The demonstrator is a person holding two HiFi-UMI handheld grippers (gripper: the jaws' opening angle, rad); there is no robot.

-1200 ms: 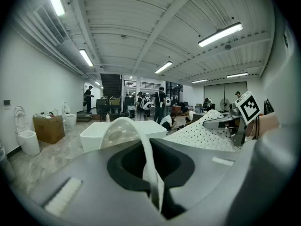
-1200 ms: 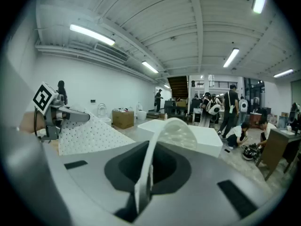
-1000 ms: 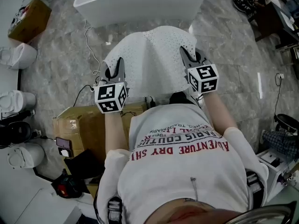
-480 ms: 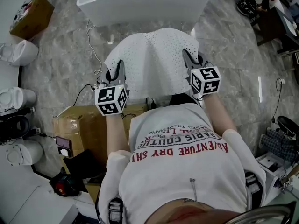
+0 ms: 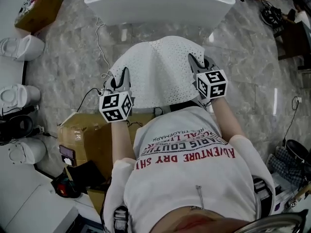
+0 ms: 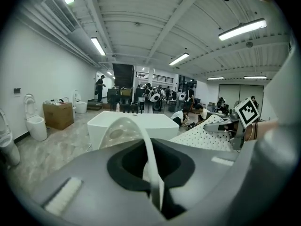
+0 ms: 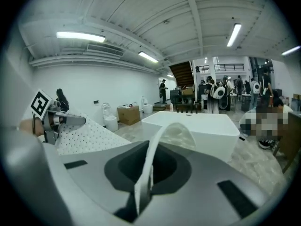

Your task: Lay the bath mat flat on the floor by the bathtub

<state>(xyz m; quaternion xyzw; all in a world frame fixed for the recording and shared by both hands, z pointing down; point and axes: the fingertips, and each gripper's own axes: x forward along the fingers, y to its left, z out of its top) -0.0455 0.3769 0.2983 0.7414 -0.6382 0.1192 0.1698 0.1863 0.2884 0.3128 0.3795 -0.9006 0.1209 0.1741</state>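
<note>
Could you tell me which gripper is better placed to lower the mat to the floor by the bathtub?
Right, slightly: the right gripper looks nearer the bathtub. Yet the left gripper also pinches a corner of the mat, so both should probably lower together.

I count one bath mat [image 5: 156, 72], one bathtub [image 5: 158, 4], left gripper [image 5: 125, 74] plus right gripper [image 5: 194, 61], two cardboard boxes [image 5: 41, 6] [image 5: 87, 135], three white toilets [image 5: 22, 47] [image 5: 14, 97] [image 5: 22, 150].
</note>
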